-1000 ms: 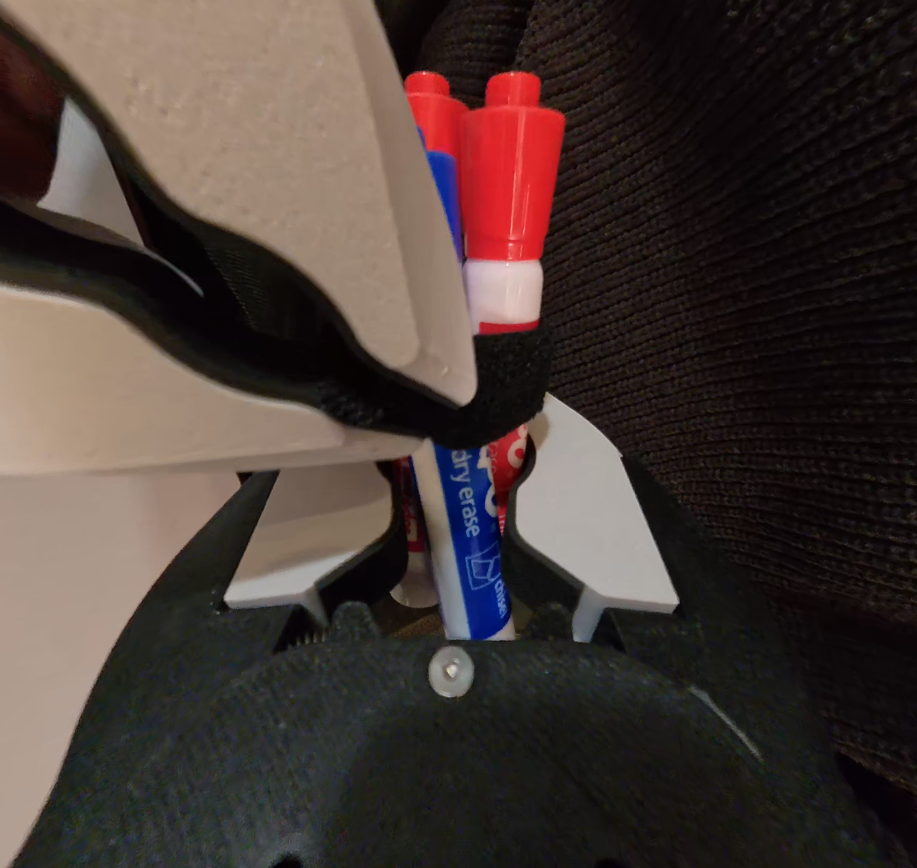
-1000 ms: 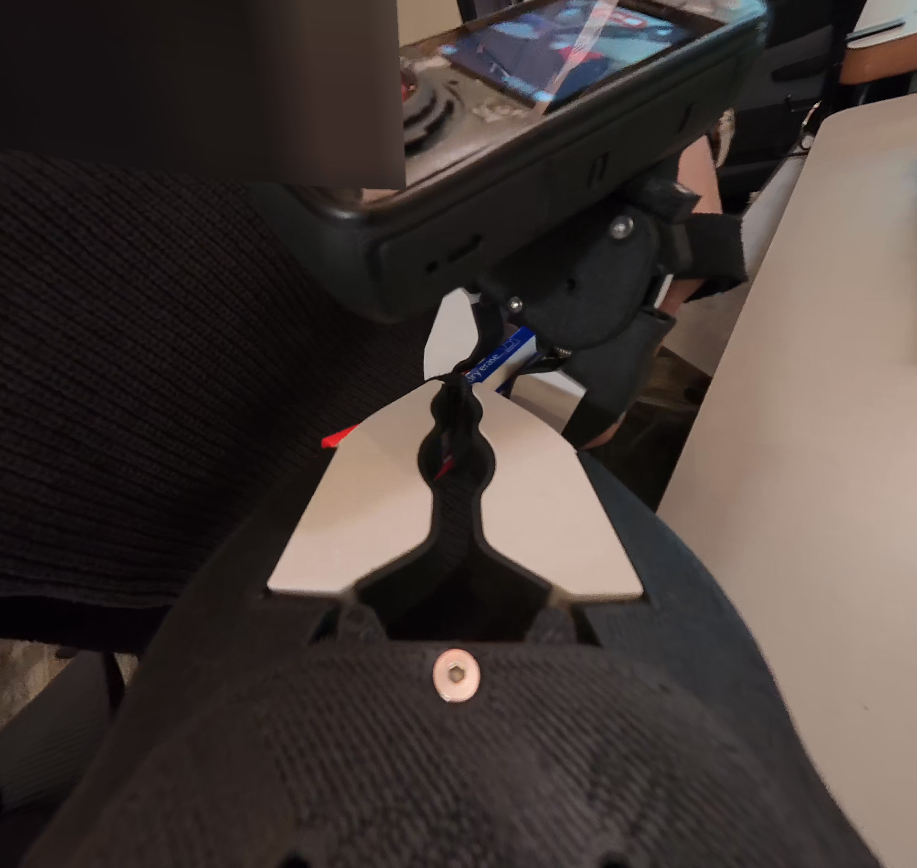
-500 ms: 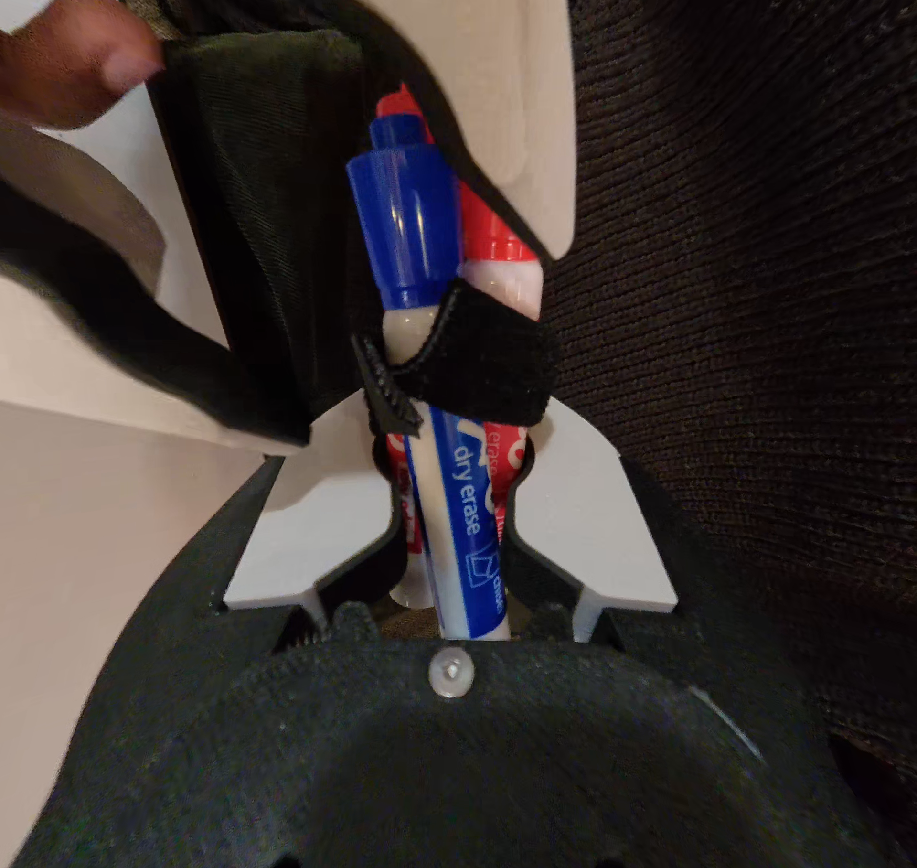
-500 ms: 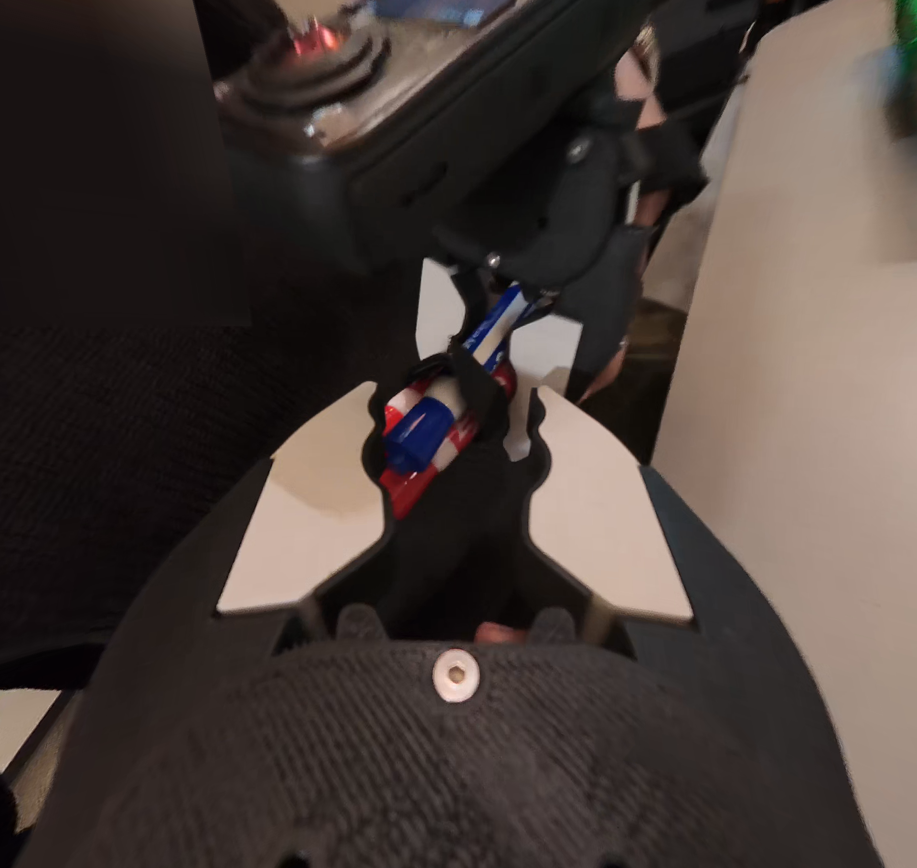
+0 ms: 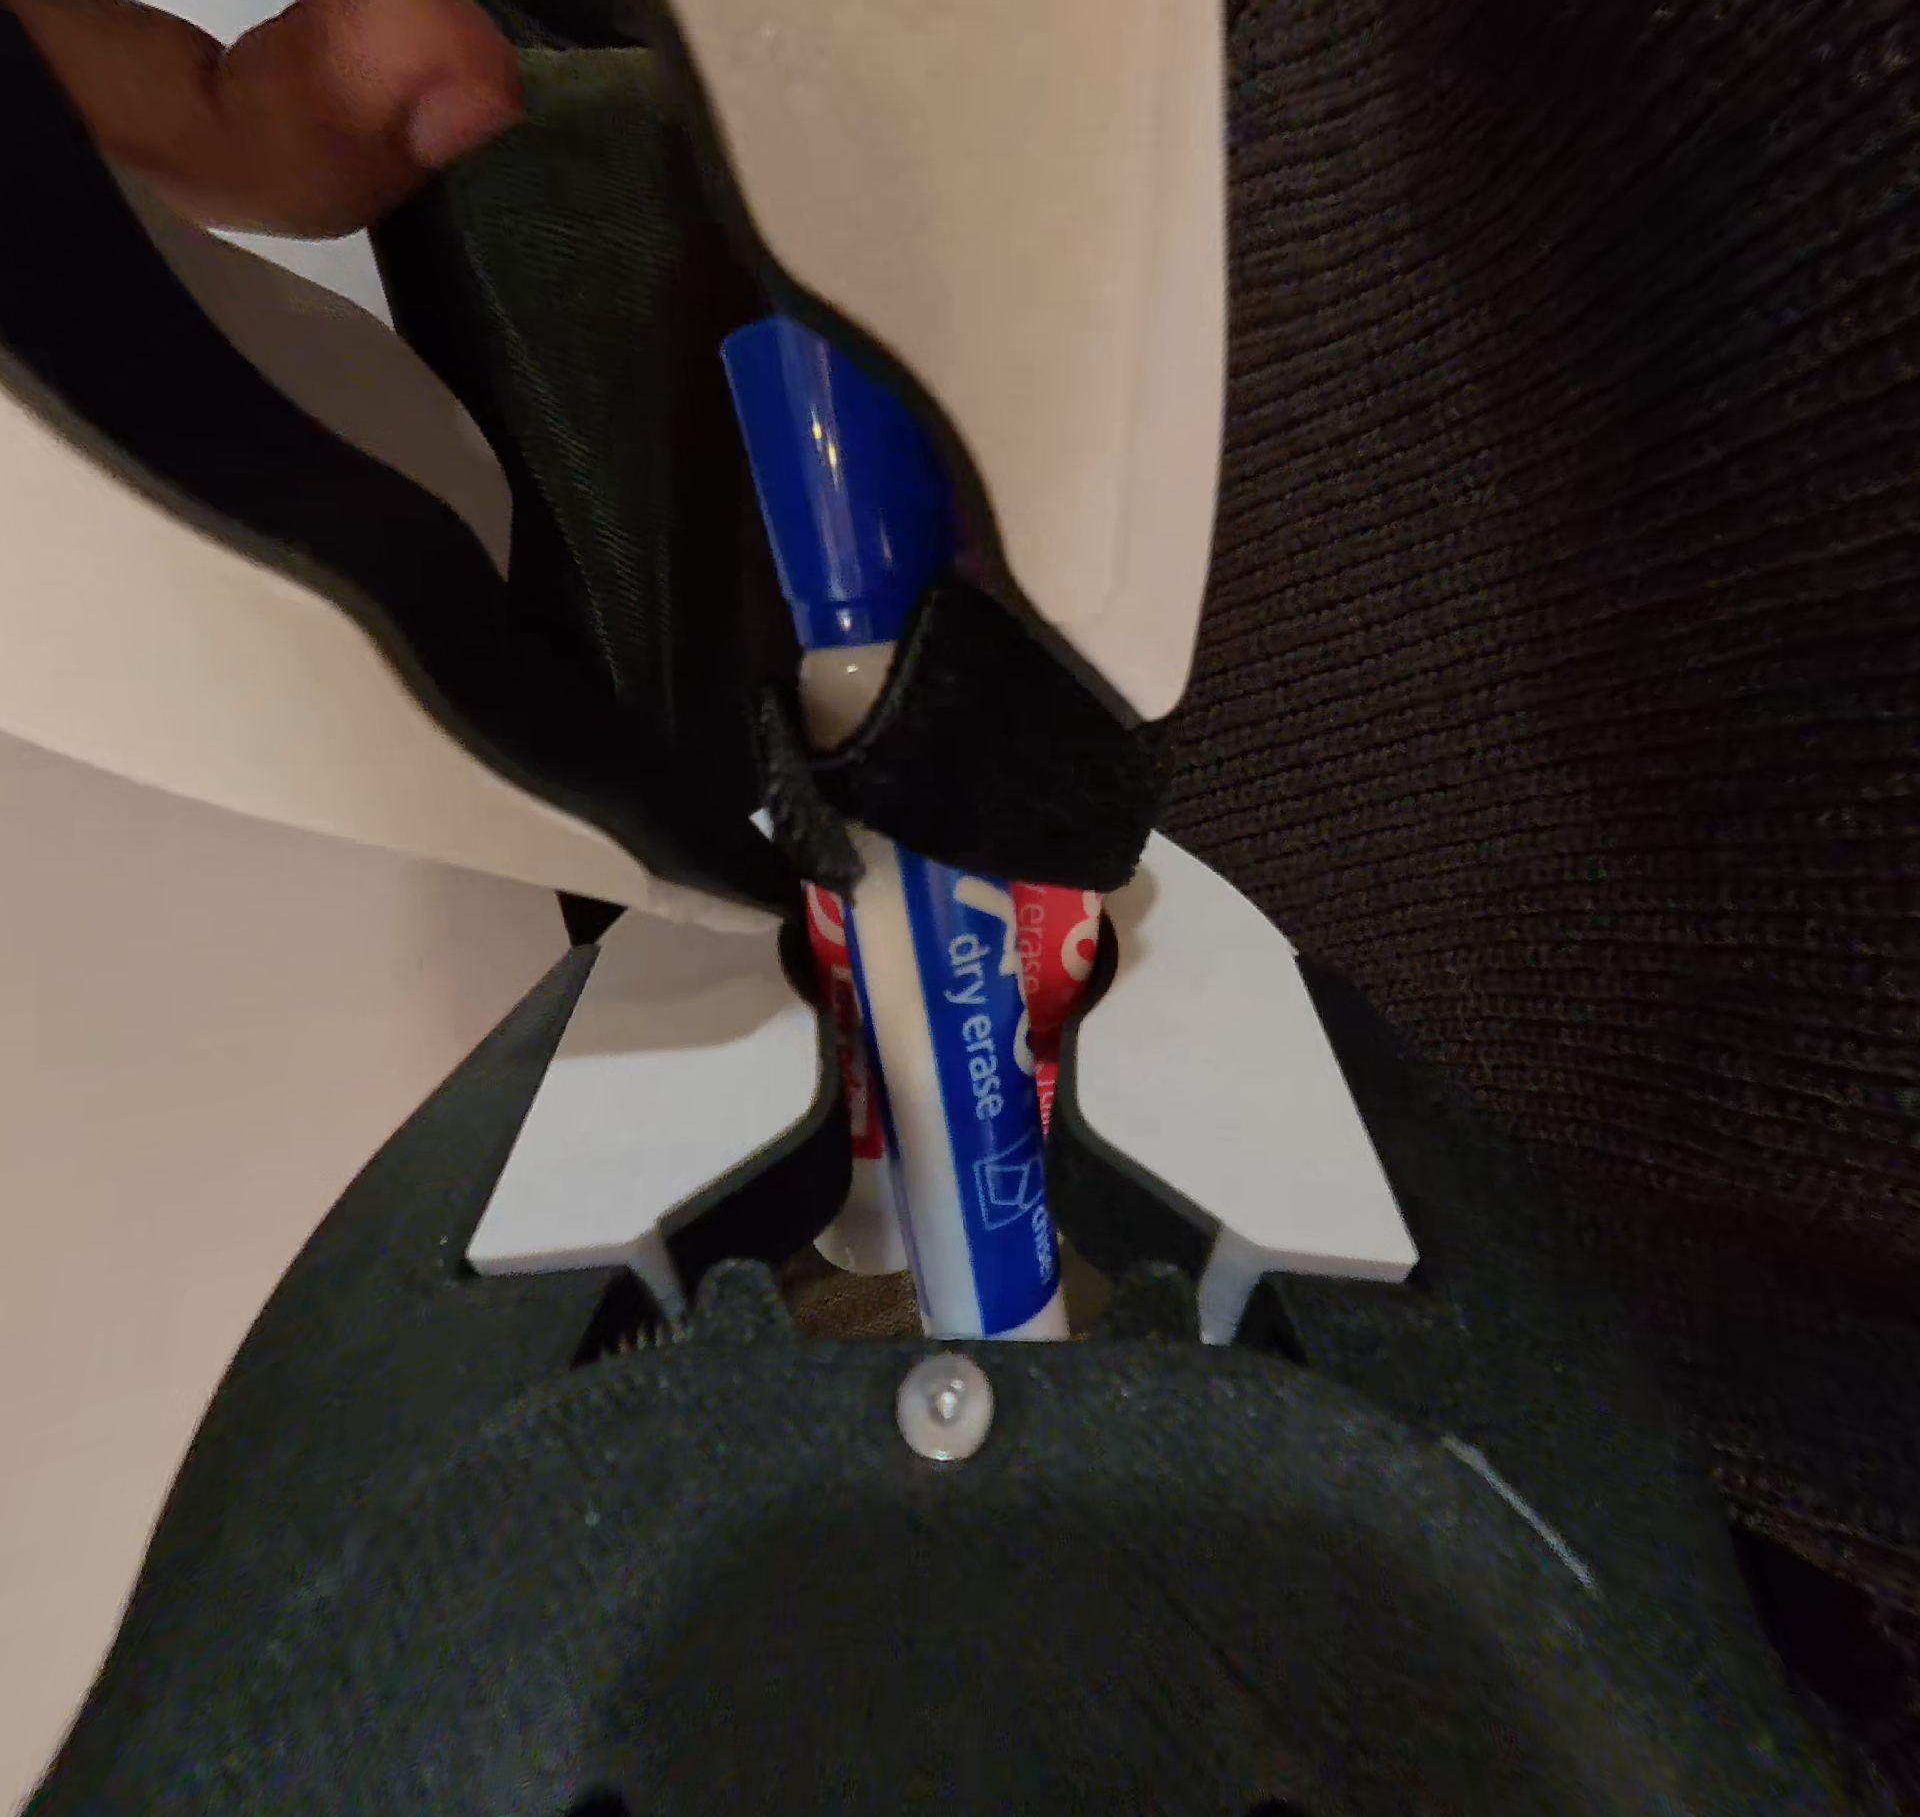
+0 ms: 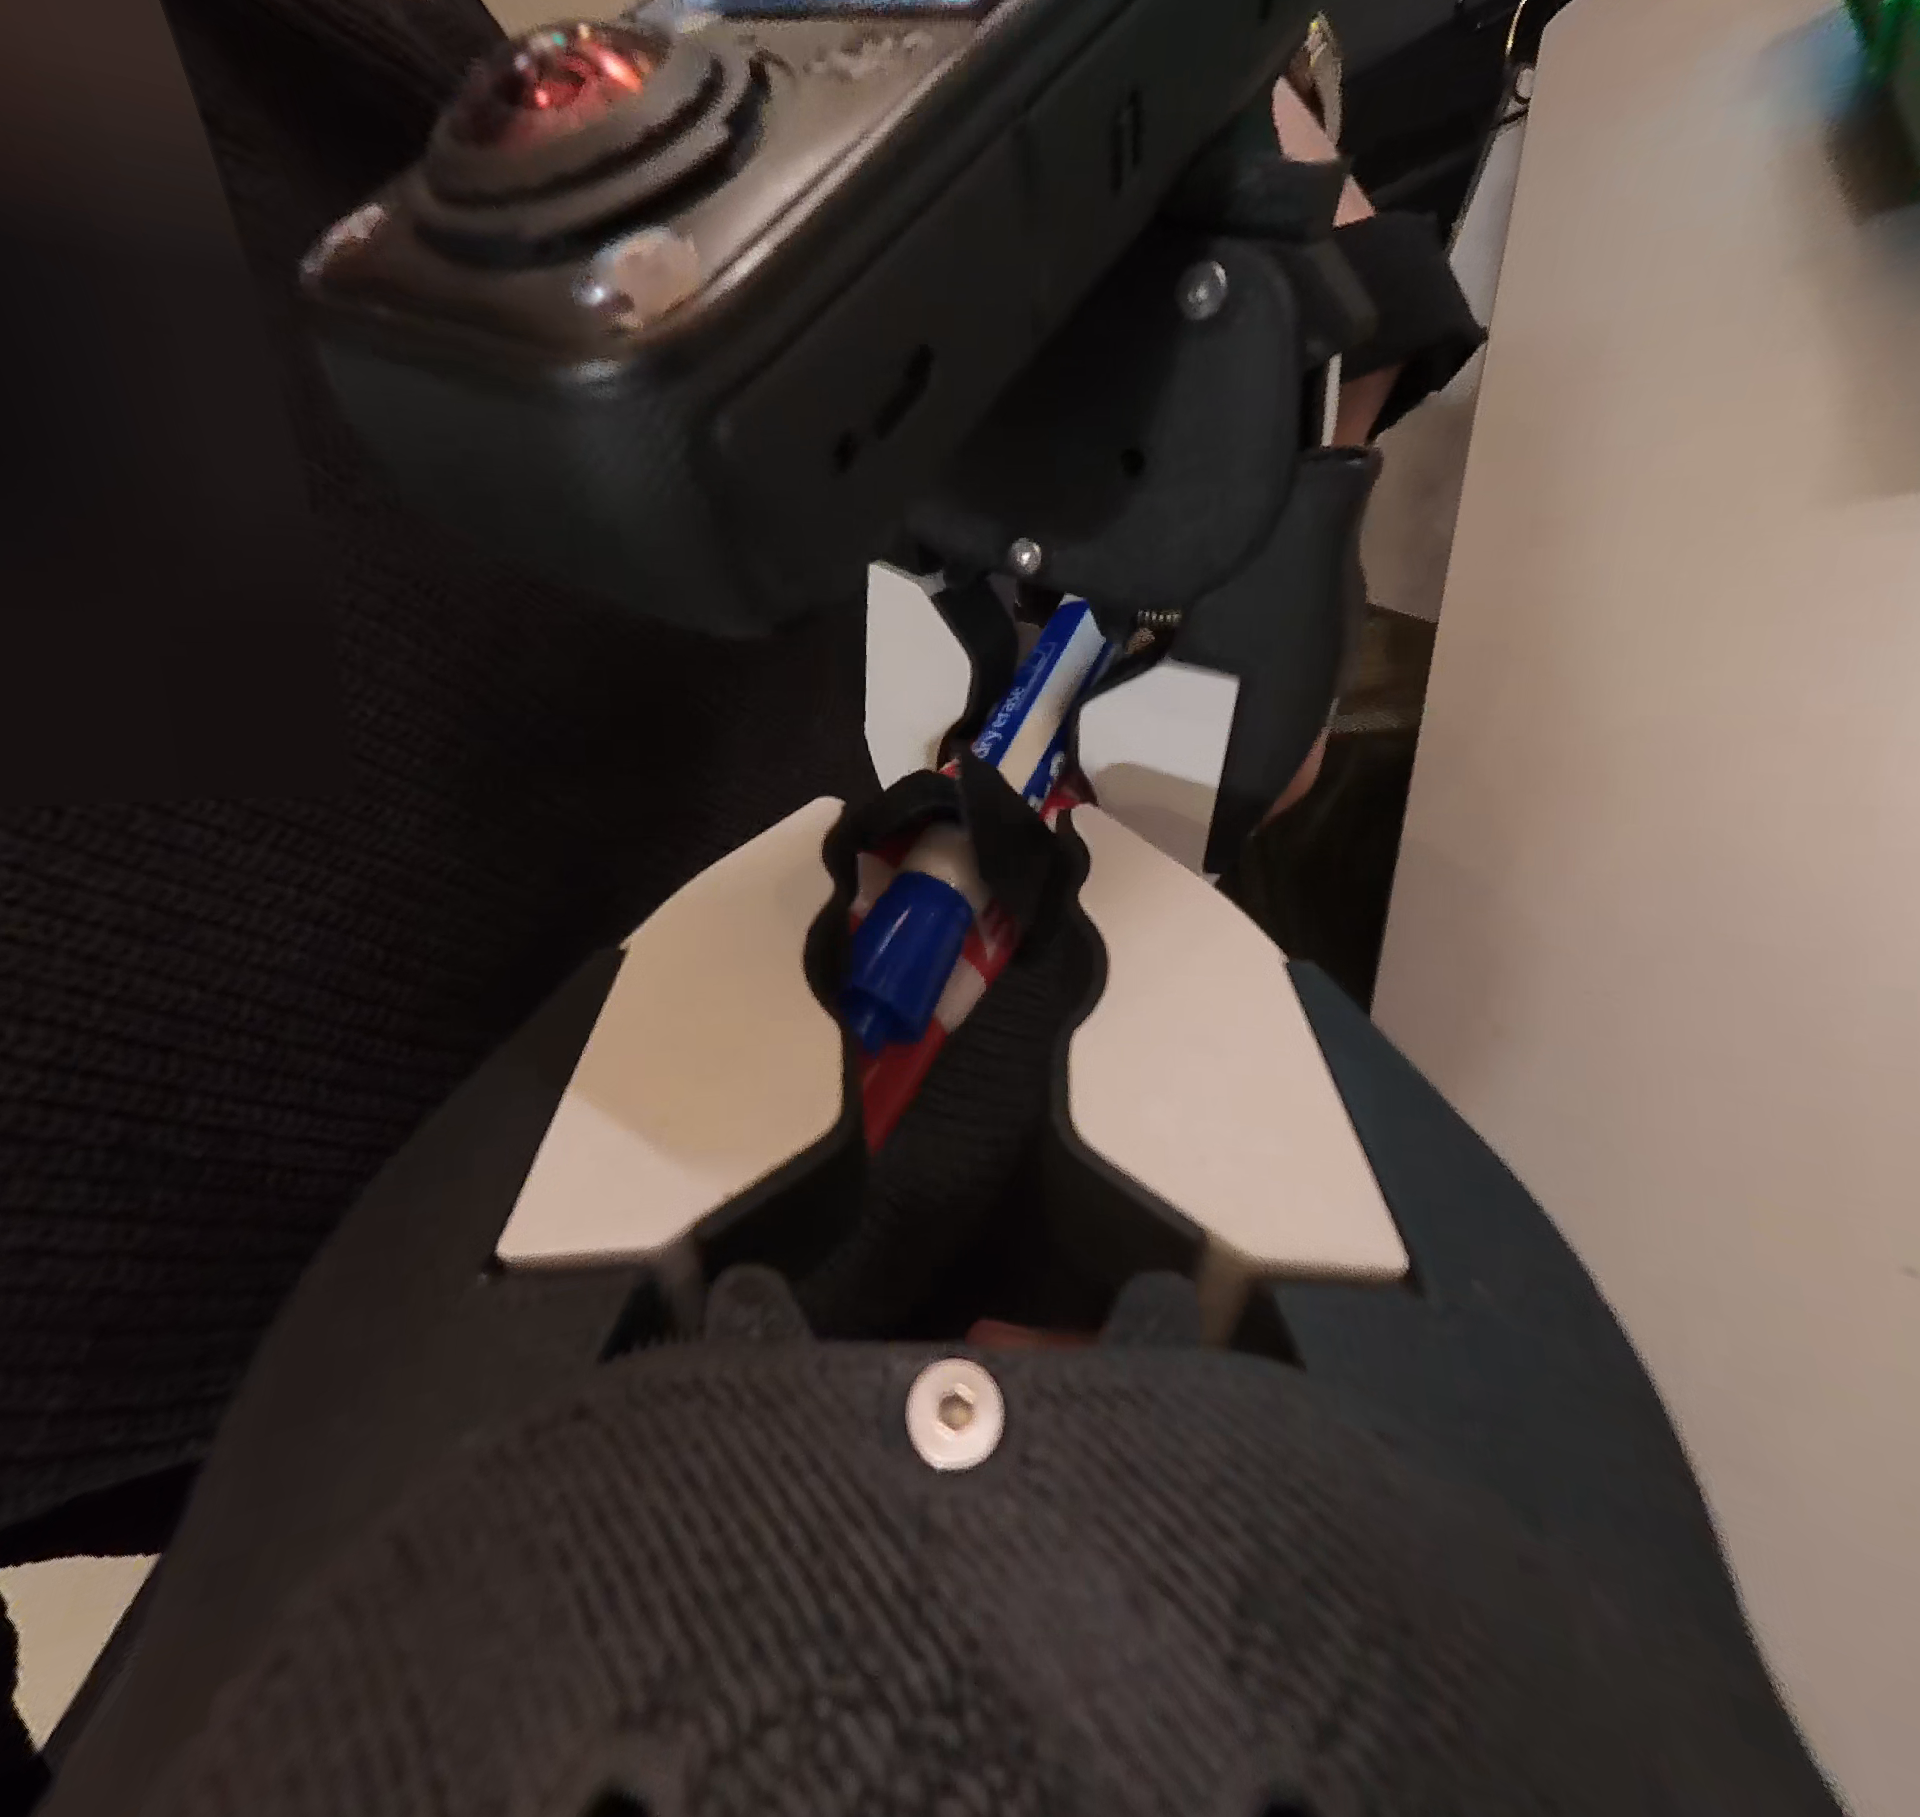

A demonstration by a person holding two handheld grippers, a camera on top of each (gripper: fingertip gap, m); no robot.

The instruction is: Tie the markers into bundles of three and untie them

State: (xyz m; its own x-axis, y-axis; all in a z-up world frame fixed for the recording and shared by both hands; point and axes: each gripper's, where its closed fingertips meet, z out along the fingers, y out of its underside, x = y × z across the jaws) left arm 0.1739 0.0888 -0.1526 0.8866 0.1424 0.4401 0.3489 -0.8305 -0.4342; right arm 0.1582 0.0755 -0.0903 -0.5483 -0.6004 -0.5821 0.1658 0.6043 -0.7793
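While our left gripper (image 5: 951, 946) pinches a bundle of dry-erase markers (image 5: 961, 1071) by the barrels, our right gripper (image 6: 961, 837), spread around the caps at 12 o'clock, touches the black hook-and-loop strap (image 5: 987, 759) binding them. Printed labels on the barrels stay unquoted.

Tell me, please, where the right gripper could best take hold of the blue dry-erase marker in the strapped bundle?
Probably by its blue cap. That end sticks out free past the black strap, while the barrel is clamped with the red markers in the left gripper. The right gripper should come from the cap end, along the marker, a finger on each side.
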